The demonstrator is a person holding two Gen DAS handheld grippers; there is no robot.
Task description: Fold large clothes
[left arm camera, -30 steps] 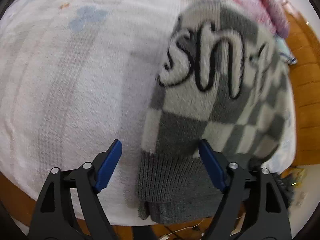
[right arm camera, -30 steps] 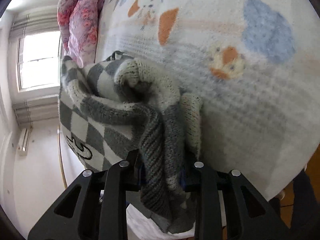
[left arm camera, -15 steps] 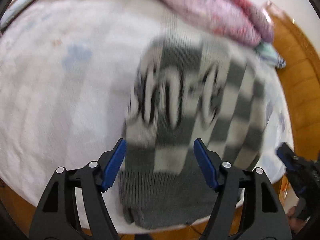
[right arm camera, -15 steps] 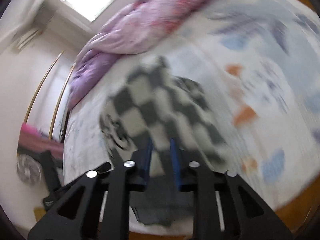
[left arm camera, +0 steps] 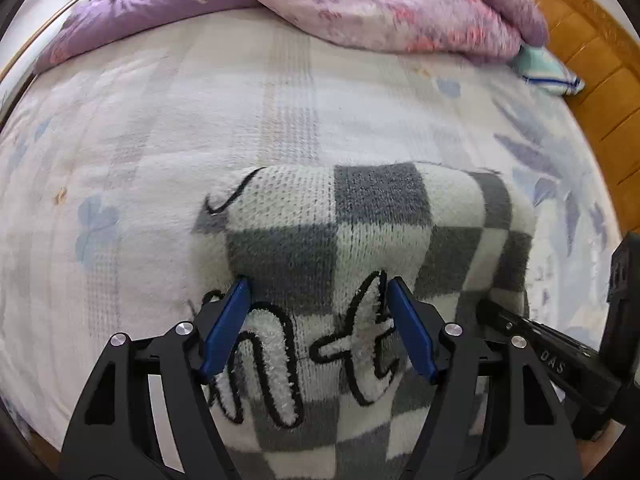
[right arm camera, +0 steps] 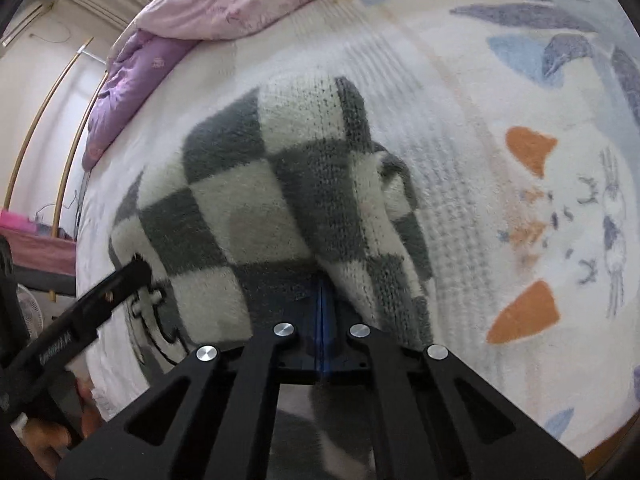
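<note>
A grey and white checked knit sweater with fuzzy black-outlined lettering lies folded on the bed. My left gripper points steeply down over it, jaws open. The lettered part lies between the blue fingers, whose tips rest on the knit. In the right wrist view the same sweater fills the middle. My right gripper is shut, pads together, its tips tucked at the sweater's near fold, where the knit hides them. Each gripper shows in the other's view: right gripper, left gripper.
The bed sheet is white with blue and orange prints. A pink and purple quilt is heaped at the far end, with a small teal cloth beside it. A wooden headboard borders the right. A hand holds the left tool.
The right gripper had bunched sweater fabric between its jaws; now they are shut and the fabric lies laid down. The left gripper moved from the ribbed hem onto the lettered part. Both views swung towards the quilt.
</note>
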